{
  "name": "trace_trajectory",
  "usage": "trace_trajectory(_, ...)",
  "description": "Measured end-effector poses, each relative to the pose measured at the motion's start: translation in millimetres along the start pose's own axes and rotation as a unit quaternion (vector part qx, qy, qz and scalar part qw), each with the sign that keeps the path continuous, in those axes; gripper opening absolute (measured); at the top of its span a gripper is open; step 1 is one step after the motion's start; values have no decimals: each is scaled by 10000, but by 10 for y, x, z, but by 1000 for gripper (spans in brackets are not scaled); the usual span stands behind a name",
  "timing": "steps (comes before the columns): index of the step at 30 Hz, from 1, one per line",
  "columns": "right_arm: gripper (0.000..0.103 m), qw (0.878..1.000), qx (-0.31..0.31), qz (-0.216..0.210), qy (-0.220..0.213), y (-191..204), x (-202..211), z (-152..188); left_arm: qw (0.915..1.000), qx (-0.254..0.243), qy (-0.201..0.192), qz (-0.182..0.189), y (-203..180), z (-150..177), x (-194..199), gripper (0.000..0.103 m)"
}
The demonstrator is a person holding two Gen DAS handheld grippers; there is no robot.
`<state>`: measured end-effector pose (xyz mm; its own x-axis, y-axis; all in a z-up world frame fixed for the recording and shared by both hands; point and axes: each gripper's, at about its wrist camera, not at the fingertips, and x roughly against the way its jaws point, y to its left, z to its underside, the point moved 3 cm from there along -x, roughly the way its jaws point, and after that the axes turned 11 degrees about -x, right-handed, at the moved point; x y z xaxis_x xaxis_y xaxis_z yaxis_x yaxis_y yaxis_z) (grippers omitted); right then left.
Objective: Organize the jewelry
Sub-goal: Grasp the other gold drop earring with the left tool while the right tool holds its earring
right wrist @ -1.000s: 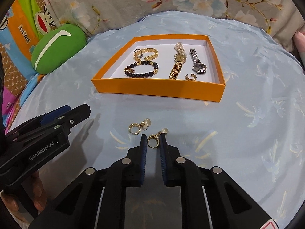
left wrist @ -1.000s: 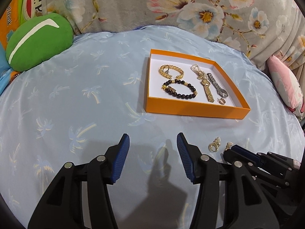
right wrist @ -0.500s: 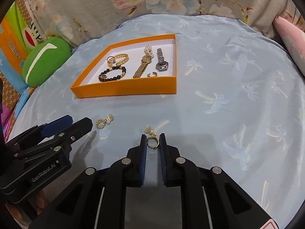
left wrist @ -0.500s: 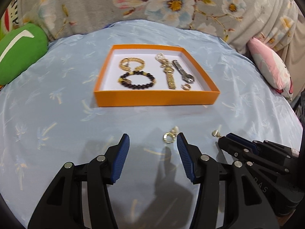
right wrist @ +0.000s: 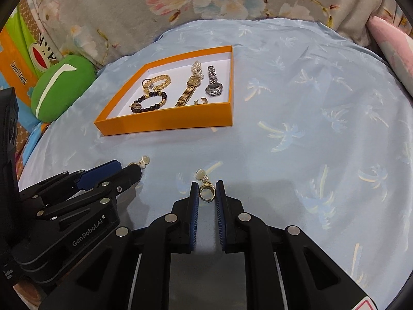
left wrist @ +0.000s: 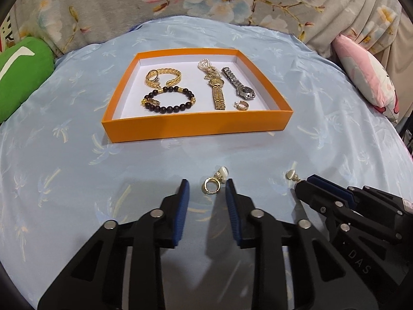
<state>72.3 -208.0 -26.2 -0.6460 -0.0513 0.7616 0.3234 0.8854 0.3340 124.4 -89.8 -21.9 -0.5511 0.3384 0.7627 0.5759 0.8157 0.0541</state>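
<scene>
My right hand-held gripper (right wrist: 207, 188) pinches one gold earring (right wrist: 207, 192); my left hand-held gripper (left wrist: 207, 188) gapes around its twin (left wrist: 211, 185), both bound for the orange box (left wrist: 196, 126) ahead.

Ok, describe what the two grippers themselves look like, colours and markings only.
Both are matte black plastic linkages with round silver pivot pins and ribbed blue pads on the fingers. The left gripper carries white "GenRobot.AI" lettering on its side in the right wrist view. The right gripper shows embossed letters "DAS" in the left wrist view. No cables or sleeves show.
</scene>
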Motion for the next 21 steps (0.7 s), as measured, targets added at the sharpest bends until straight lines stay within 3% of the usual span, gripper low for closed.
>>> trace_trajectory(6, 13, 10000, -14, -28, -29, 1, 22, -11, 9999, 39, -13, 93, 4, 2, 4, 4)
trace_trajectory(10, 13, 9999, -57, -70, -77, -6, 59, -29, 9999, 85, -60, 102, 16, -1, 27, 2)
trace_trajectory(19, 13, 9999, -67, -85, -98, -10, 84, -31, 9995, 133, -193, 188, 64, -16, 108, 4)
trace_trajectory(21, 13, 9999, -73, -88, -100, -15, 84, -28, 9996, 65, -190, 201, 42, -32, 88, 16)
